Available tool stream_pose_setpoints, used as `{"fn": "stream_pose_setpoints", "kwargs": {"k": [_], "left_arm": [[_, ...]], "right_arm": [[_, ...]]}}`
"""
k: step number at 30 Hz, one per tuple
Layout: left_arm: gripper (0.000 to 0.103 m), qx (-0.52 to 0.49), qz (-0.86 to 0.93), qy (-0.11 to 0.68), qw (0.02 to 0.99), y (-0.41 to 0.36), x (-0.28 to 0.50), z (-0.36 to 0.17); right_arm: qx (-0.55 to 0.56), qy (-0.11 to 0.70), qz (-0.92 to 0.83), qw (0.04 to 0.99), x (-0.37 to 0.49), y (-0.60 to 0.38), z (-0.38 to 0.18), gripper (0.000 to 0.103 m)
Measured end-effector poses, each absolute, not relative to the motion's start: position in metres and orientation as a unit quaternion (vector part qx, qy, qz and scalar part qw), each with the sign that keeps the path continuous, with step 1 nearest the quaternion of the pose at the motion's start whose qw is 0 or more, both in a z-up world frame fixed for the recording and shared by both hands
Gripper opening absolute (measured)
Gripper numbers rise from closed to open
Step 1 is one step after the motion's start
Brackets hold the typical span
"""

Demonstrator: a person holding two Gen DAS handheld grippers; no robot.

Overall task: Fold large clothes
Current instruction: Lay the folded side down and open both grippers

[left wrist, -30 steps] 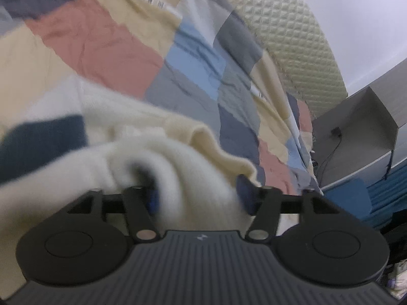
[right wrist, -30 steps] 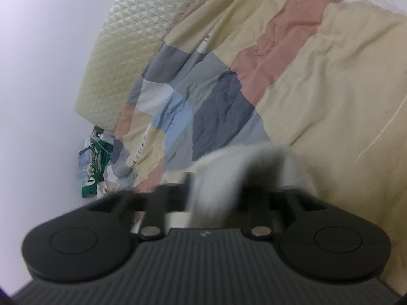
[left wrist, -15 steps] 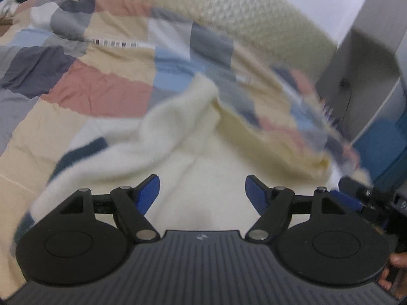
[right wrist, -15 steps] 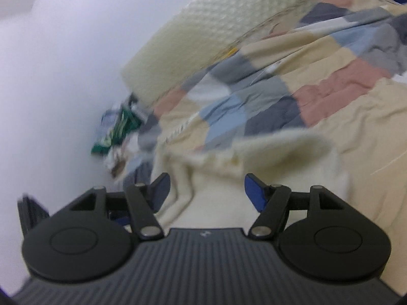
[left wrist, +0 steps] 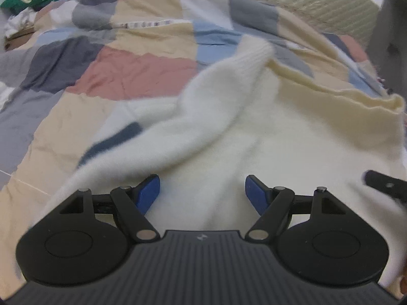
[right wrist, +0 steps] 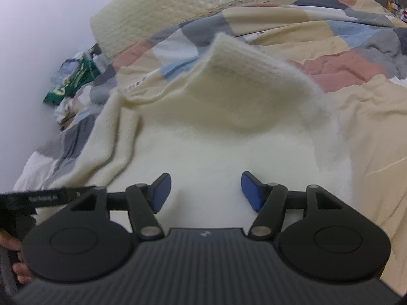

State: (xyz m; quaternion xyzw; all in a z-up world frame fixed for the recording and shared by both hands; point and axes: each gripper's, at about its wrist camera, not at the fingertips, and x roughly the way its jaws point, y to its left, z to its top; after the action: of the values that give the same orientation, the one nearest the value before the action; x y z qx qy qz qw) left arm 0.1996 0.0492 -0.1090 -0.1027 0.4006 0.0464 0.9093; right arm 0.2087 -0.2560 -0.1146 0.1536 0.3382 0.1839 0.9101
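Observation:
A cream knit sweater (left wrist: 267,137) with a dark blue stripe (left wrist: 112,139) lies on the patchwork quilt (left wrist: 142,76). One sleeve with a ribbed cuff (left wrist: 254,50) lies folded over the body. My left gripper (left wrist: 202,190) is open and empty just above the sweater's body. In the right wrist view the sweater (right wrist: 203,142) fills the middle, with the ribbed cuff (right wrist: 244,53) at the far side. My right gripper (right wrist: 206,190) is open and empty above it. The other gripper shows at the left edge of the right wrist view (right wrist: 38,198).
A quilted cream headboard (right wrist: 178,7) runs along the far end of the bed. A heap of green and white clothes (right wrist: 73,81) lies by the wall. A grey cabinet (left wrist: 391,30) stands at the right edge of the left wrist view.
Both grippers were shut on sweater fabric a second ago. They have let go and opened, and the sleeve now lies dropped over the sweater's body.

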Motion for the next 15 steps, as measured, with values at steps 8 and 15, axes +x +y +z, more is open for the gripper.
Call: {"fn": "stream_pose_setpoints", "kwargs": {"k": [8, 15], "left_arm": [[0.078, -0.11, 0.074, 0.393, 0.91, 0.059, 0.216, -0.117], [0.078, -0.117, 0.066, 0.378, 0.916, 0.059, 0.21, -0.109]], "right_arm": [[0.18, 0.322, 0.103, 0.924, 0.216, -0.296, -0.117, 0.06], [0.201, 0.332, 0.117, 0.914, 0.219, -0.302, -0.124, 0.061]]}}
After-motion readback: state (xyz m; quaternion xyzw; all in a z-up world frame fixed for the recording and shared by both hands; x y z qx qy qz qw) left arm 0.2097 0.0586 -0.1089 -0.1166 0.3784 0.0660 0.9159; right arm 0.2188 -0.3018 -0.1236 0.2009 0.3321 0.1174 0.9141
